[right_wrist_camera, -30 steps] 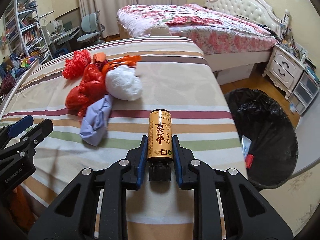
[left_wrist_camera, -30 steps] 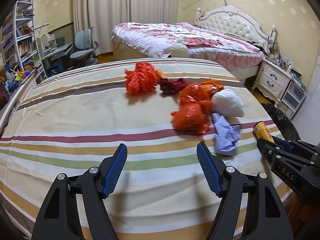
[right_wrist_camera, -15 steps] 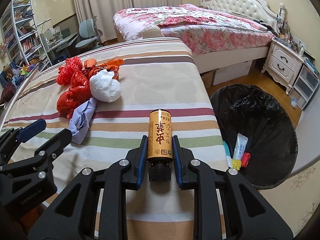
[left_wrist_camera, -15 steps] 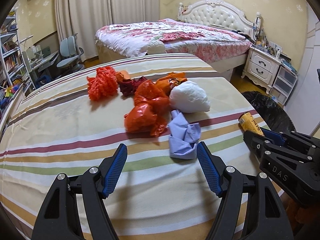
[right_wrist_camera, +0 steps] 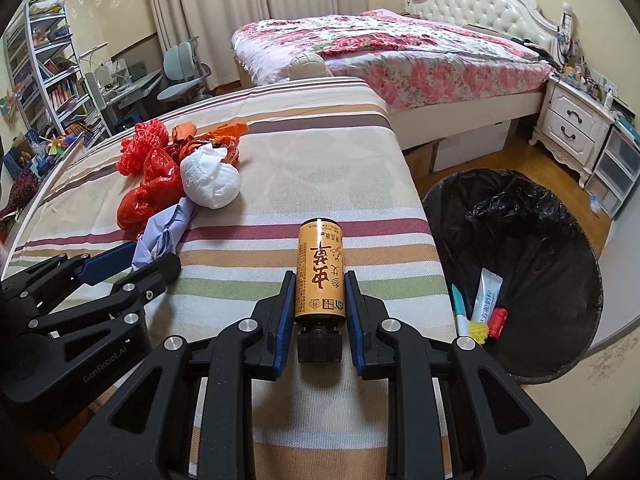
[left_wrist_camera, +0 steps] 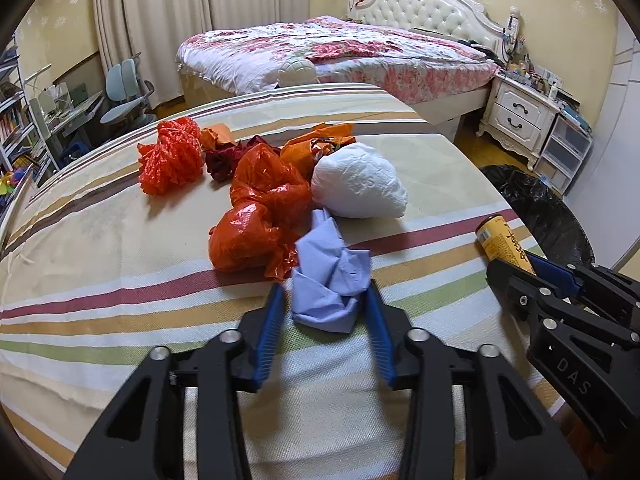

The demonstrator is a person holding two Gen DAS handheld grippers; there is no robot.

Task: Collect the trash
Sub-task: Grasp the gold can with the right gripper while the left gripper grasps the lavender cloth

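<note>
My left gripper (left_wrist_camera: pixel 325 300) is closed around the near end of a crumpled lilac paper (left_wrist_camera: pixel 328 276) lying on the striped table (left_wrist_camera: pixel 120 240); its blue pads touch the paper on both sides. My right gripper (right_wrist_camera: pixel 320 292) is shut on a yellow can (right_wrist_camera: pixel 320 270) and holds it near the table's right edge; the can also shows in the left wrist view (left_wrist_camera: pixel 504 242). Behind the paper lie a white wad (left_wrist_camera: pixel 360 186), red plastic bags (left_wrist_camera: pixel 260 216), an orange mesh ball (left_wrist_camera: pixel 170 156) and orange wrappers (left_wrist_camera: pixel 316 144). A black-lined trash bin (right_wrist_camera: pixel 516 264) stands on the floor right of the table.
The bin holds a few small items (right_wrist_camera: pixel 480 308). A bed (right_wrist_camera: pixel 384 48) with a floral cover stands behind the table, a white nightstand (right_wrist_camera: pixel 576 128) to its right. A desk, chairs (right_wrist_camera: pixel 180 64) and bookshelves (right_wrist_camera: pixel 48 80) are at the far left.
My left gripper has moved forward and right to the lilac paper and its jaws have narrowed onto it. My right gripper has carried the can right, toward the bin.
</note>
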